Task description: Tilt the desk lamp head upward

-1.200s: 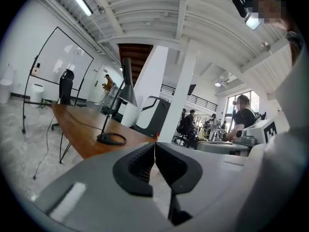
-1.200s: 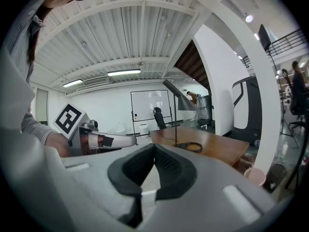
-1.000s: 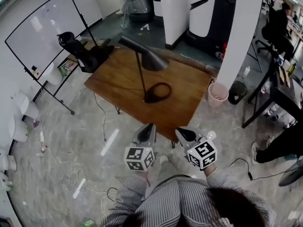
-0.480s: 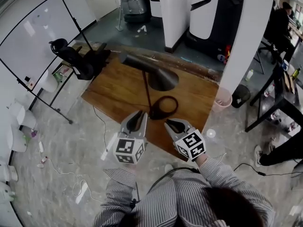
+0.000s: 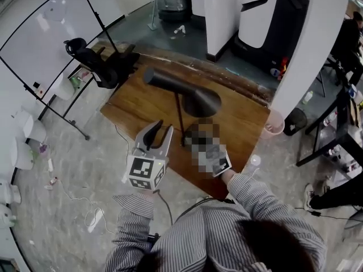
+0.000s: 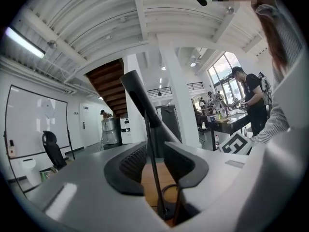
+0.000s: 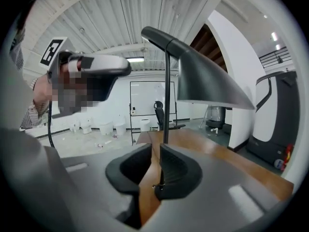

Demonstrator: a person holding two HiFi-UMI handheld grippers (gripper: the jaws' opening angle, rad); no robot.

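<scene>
A: Where's the black desk lamp (image 5: 187, 92) with the cone shade?
B: Upright on the brown wooden table (image 5: 136, 103), by the near edge. Untouched.
A: Tools?
B: Left gripper (image 6: 153, 149) — jaws have just been opening, now apart, thin stem seen through the gap, beyond the tips. Right gripper (image 7: 155, 149) — narrow slit, empty.

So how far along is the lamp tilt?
Done: nothing; the lamp head faces down. In hand: the approach; left gripper, jaws just opening and empty, and right gripper face the stem, touching nothing. To do: take hold, tilt the lamp head up.
</scene>
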